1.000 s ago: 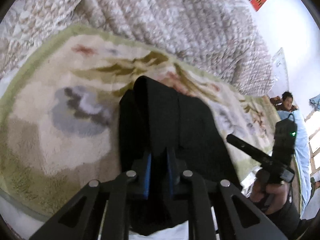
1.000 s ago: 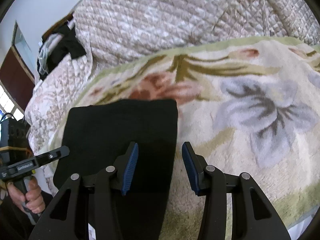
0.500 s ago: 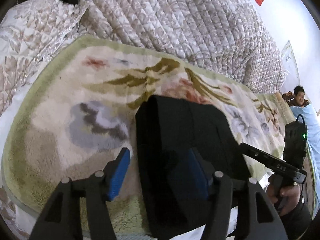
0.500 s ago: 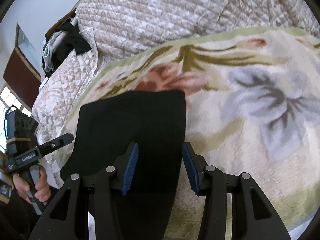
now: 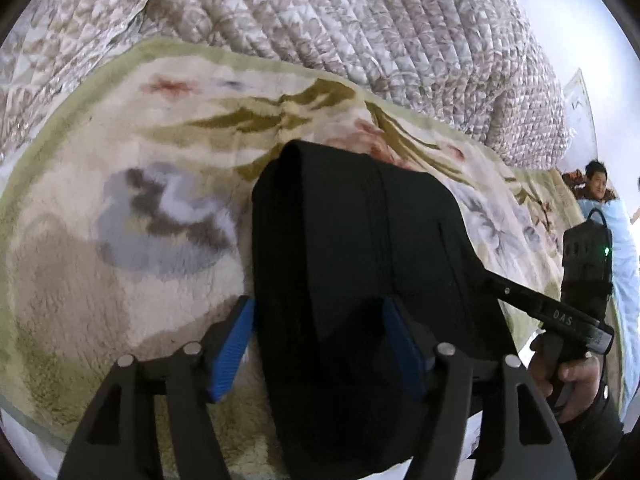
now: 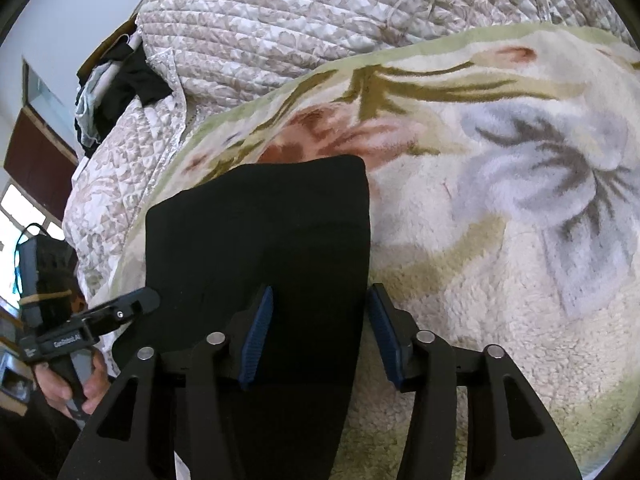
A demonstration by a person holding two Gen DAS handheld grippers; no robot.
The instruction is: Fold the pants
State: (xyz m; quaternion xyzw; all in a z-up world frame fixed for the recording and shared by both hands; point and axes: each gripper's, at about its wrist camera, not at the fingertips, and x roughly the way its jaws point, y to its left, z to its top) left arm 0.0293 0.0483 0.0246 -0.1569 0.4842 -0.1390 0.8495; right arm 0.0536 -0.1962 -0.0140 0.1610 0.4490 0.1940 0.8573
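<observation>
1. Pants (image 5: 360,272), black and already folded into a thick rectangular bundle, lie flat on a floral fleece blanket (image 5: 120,280) spread over a bed. They fill the near centre of both wrist views.

2. Left gripper (image 5: 320,344), at 6 o'clock in its own view, has just been opening. Its jaws stand wide, with the bundle's near left edge between the blue pads and neither pad pressing on it.

3. Right gripper (image 6: 320,332), at 6 o'clock in its view, is parted to a middling width. The bundle's right edge lies between its pads; no grip shows.

4. Risk, as a judgement: a pad pulling back could snag the top layer and drag the fold open. The cloth looks soft and the layers are loose, and the plush blanket may let the bundle shift.

5. Risk: the bundle's near end lies close to the blanket's near edge at 6 o'clock, so a backward tug could pull it off.

6. Open room: bare blanket stretches from 9 to 11 o'clock in the left view and from 1 to 4 o'clock in the right view.

7. Farther off, a quilted bedspread (image 6: 300,20) rises across 12 o'clock, bounding the flat area.

8. At 10 o'clock in the right view, a heap of clothes (image 6: 116,92) sits well apart.
</observation>
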